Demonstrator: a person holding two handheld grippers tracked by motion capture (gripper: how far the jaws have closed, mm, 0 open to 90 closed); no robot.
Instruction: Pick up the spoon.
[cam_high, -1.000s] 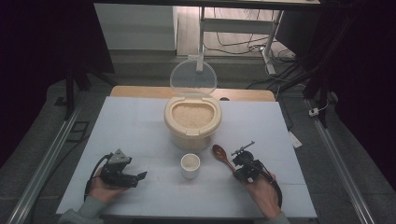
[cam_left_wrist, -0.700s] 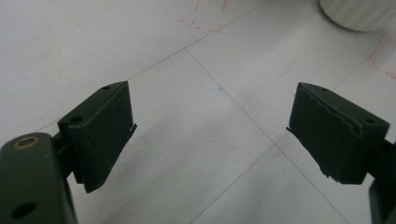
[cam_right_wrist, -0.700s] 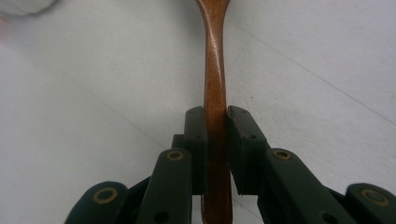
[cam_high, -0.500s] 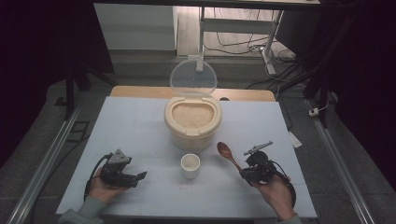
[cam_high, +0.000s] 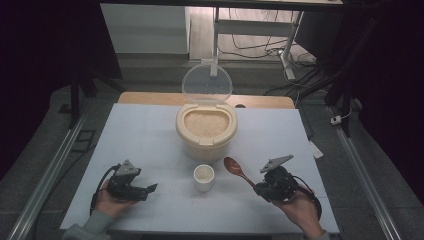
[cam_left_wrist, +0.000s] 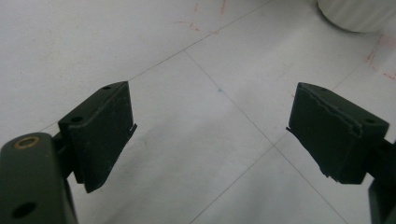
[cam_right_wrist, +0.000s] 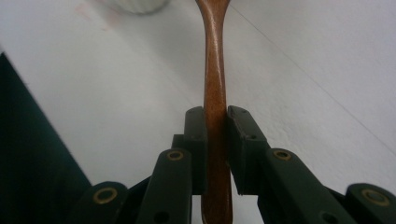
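Note:
A cream rice container (cam_high: 205, 130) with its clear lid up stands mid-table, full of rice. In front of it sits a small white cup (cam_high: 204, 177), whose base shows at the top of the left gripper view (cam_left_wrist: 355, 11). My right gripper (cam_high: 259, 188) is shut on the handle of a brown wooden spoon (cam_high: 235, 168), its bowl pointing toward the container. In the right gripper view the spoon handle (cam_right_wrist: 215, 84) runs straight up between the jaws of the right gripper (cam_right_wrist: 215, 140). My left gripper (cam_high: 145, 190) rests at the front left, open, with only bare table between the fingers (cam_left_wrist: 100, 130).
The white table (cam_high: 140, 135) has a wooden strip along its far edge. Metal rails run along both sides on the floor. A stand and cables lie beyond the table. A white tag (cam_high: 315, 148) lies at the table's right edge.
My right hand has drawn back toward the front right with the spoon, lifting and turning it slightly. The left gripper has barely moved.

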